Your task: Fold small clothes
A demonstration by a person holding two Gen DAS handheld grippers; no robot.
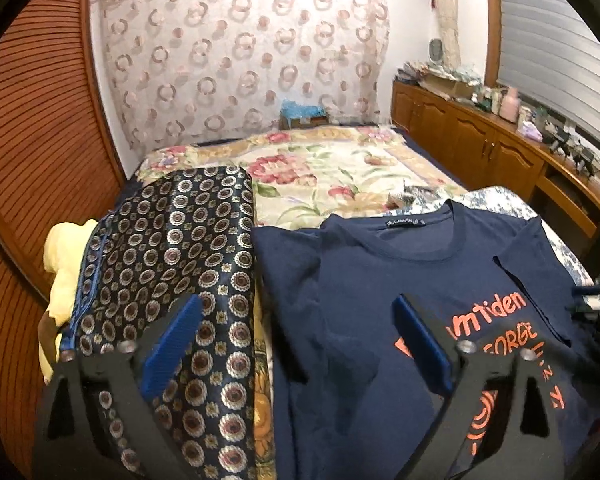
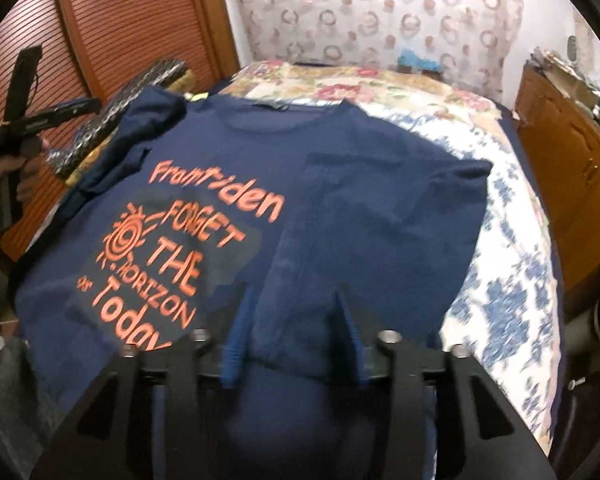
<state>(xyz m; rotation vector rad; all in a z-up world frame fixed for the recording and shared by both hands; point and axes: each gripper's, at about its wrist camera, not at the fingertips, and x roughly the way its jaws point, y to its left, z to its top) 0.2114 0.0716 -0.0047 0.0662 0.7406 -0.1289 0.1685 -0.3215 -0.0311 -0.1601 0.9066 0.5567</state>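
In the left wrist view, the left gripper (image 1: 298, 344) hangs over the bed (image 1: 340, 168) with its two blue fingers (image 1: 172, 344) spread wide, and nothing is between them. Under it lies one dark blue T-shirt (image 1: 380, 280) with orange letters, face up, its collar toward the far end of the bed. Just beside the shirt, along the left edge of the bed, lies one patterned dark cloth (image 1: 180, 248) with round motifs, and a yellow soft thing (image 1: 66, 256) shows at its outer side. A wooden cabinet (image 1: 480, 140) stands along the right wall.

In the right wrist view, the right gripper (image 2: 296, 332) has its jaws closed most of the way on a fold of the T-shirt (image 2: 360, 208); the cloth runs up between the fingers. The right side of the shirt is already turned inward, over the print. The left gripper (image 2: 24, 120) is seen at the left, away from the shirt and apparently open.

I judge that the side fold is in progress. To do it well, the right gripper should lay the pinched edge flat and straight, parallel to the shirt's side, before letting go, and the left one could hold the middle so the cloth does not slide.

I count one shirt, one patterned cloth and two grippers.
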